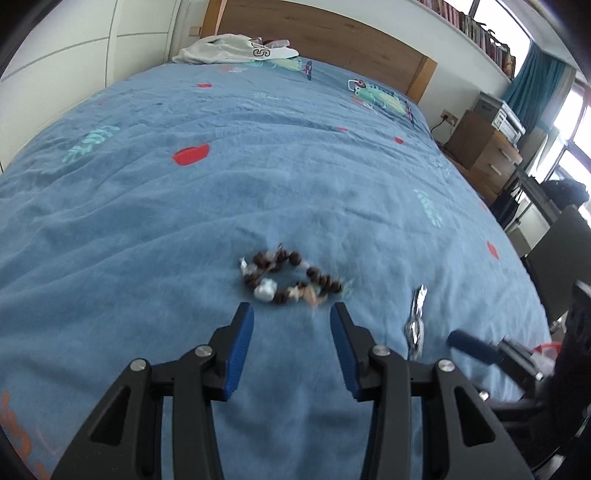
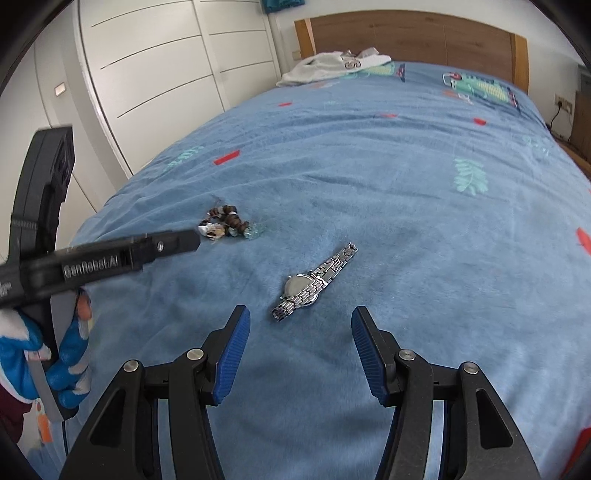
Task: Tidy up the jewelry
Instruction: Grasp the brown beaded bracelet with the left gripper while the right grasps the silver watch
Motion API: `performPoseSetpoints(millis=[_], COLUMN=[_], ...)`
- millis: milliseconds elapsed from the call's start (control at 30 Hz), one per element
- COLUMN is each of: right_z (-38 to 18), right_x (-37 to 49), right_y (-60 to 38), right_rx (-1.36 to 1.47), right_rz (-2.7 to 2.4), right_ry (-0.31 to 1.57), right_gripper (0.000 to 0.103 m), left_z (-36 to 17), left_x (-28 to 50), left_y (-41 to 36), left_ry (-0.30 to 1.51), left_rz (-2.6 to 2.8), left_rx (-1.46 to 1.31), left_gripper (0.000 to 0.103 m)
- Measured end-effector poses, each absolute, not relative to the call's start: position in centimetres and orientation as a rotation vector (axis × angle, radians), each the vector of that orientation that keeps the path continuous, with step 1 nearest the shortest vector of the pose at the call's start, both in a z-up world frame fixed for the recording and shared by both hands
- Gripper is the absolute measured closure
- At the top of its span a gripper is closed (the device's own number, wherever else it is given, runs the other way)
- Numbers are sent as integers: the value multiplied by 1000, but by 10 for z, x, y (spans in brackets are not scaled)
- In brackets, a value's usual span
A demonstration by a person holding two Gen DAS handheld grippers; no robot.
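Note:
A bracelet of dark brown beads with pale stones (image 1: pixel 290 278) lies on the blue bedspread (image 1: pixel 258 177), just ahead of my left gripper (image 1: pixel 291 314), which is open and empty. A silver metal watch (image 2: pixel 314 282) lies stretched out on the bedspread (image 2: pixel 406 203), just ahead of my right gripper (image 2: pixel 299 317), also open and empty. In the right wrist view the bracelet (image 2: pixel 227 223) sits left of the watch, with the left gripper's finger (image 2: pixel 173 243) reaching toward it. In the left wrist view the watch (image 1: pixel 415 325) lies at the right, near a blue fingertip (image 1: pixel 472 345) of the right gripper.
White clothing (image 1: pixel 236 50) lies by the wooden headboard (image 1: pixel 332 33). A wooden nightstand (image 1: pixel 484 151) stands right of the bed, white wardrobe doors (image 2: pixel 166 66) to its left. A blue-gloved hand (image 2: pixel 70 347) holds the left gripper's handle.

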State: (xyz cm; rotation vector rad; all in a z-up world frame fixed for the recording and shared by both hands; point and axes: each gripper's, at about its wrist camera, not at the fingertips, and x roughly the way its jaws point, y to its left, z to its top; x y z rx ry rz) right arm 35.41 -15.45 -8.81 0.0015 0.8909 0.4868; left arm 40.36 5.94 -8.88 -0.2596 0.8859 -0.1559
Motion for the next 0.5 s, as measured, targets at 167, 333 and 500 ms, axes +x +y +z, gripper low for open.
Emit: performPoseSetpoints(millis=[167, 333, 500], right_z=[-96, -100, -104], right_x=[365, 372, 376], right_y=[-155, -152, -143], right_rx=[25, 30, 8], right_rz=[491, 501, 500], right_ry=[905, 914, 913], right_gripper=[46, 45, 43], left_z=[-94, -104, -116], left_x=[429, 443, 452], left_y=[57, 56, 51], left_ry=[897, 923, 930], left_rz=[-103, -69, -55], left_rx=[-271, -281, -280], left_gripper=[62, 62, 50])
